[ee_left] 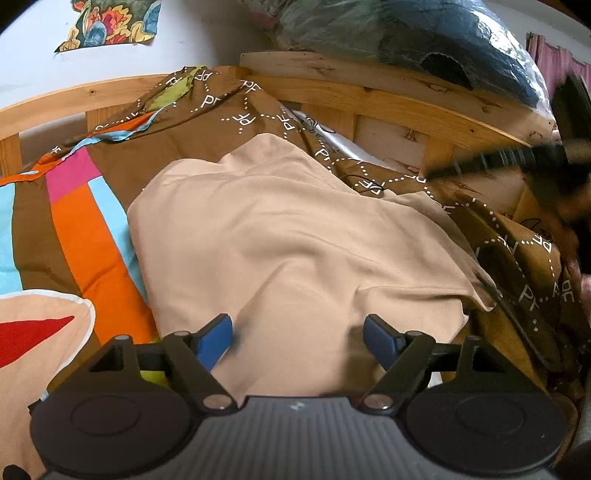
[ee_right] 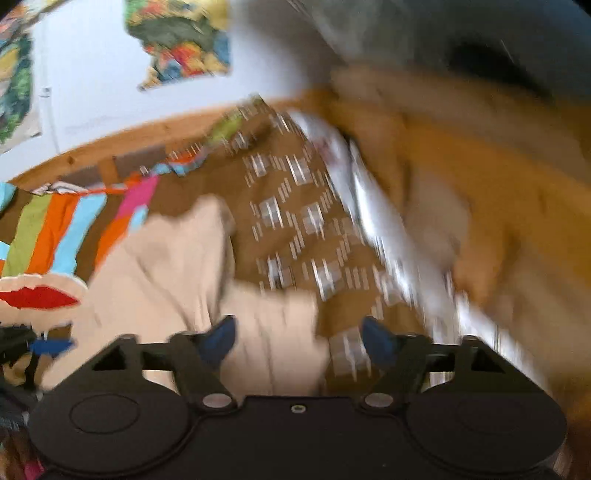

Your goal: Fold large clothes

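The large beige cloth garment (ee_left: 280,236) lies rumpled across the middle of the bed, on a brown bedspread with white dotted lettering and bright stripes (ee_left: 177,125); we see its left edge run beside the orange and blue stripes, its right edge drop over the brown folds. Our left gripper (ee_left: 297,334) hovers above the near hem, blue pads (ee_left: 218,334) spread wide apart with nothing between them; our right gripper (ee_right: 299,338) also stands wide apart and empty, above the garment's right corner, though that view is badly blurred. A pale wooden bed frame (ee_left: 388,96) bounds the far side; a plastic-wrapped dark bundle (ee_left: 424,33) rests on it; open bedspread lies to the left.
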The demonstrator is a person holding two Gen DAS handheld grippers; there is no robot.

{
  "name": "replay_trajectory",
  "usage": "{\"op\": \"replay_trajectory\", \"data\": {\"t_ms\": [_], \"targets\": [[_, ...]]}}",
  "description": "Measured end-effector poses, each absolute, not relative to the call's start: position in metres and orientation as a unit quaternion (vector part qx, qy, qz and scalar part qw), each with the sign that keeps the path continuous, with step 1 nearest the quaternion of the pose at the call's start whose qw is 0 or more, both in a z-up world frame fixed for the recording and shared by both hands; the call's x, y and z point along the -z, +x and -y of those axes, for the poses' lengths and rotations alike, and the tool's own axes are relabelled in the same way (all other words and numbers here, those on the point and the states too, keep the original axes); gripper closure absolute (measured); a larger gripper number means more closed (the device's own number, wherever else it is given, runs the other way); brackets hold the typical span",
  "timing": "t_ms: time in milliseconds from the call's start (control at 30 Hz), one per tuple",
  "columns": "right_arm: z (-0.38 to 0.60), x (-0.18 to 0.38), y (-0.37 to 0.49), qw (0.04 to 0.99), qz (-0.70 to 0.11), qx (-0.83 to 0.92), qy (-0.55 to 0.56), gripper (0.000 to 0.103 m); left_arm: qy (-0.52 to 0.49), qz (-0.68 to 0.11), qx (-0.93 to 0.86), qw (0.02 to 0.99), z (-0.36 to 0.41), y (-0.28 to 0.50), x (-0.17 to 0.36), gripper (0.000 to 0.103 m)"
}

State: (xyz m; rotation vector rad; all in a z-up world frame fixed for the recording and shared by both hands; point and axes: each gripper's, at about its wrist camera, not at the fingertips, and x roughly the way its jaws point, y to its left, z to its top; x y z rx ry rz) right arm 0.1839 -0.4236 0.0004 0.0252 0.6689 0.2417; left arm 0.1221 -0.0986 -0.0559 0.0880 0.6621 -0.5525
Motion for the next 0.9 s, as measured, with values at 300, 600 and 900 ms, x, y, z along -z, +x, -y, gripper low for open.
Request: {"op": "replay_trajectory", "data": {"t_ms": [300,600,900], "targets": [[0.396,0.003,0.185,0.958,-0.254,-0.118,-0.057,0.09,0.041,-0.323,0.262,0.908,0.099,0.12,0.056,0.017],[0.414,0.032,0.197,0.968,-0.236,-0.083,-0.013,0.064,0.05,-0.334,0.257,0.906,0.104,0.12,0.061,0.012],[0.374,0.001,0.148,0.953,-0.234,-0.189,-0.025,0.064,0.045,-0.34,0.255,0.904,0.102,0.121,0.062,0.01]]}}
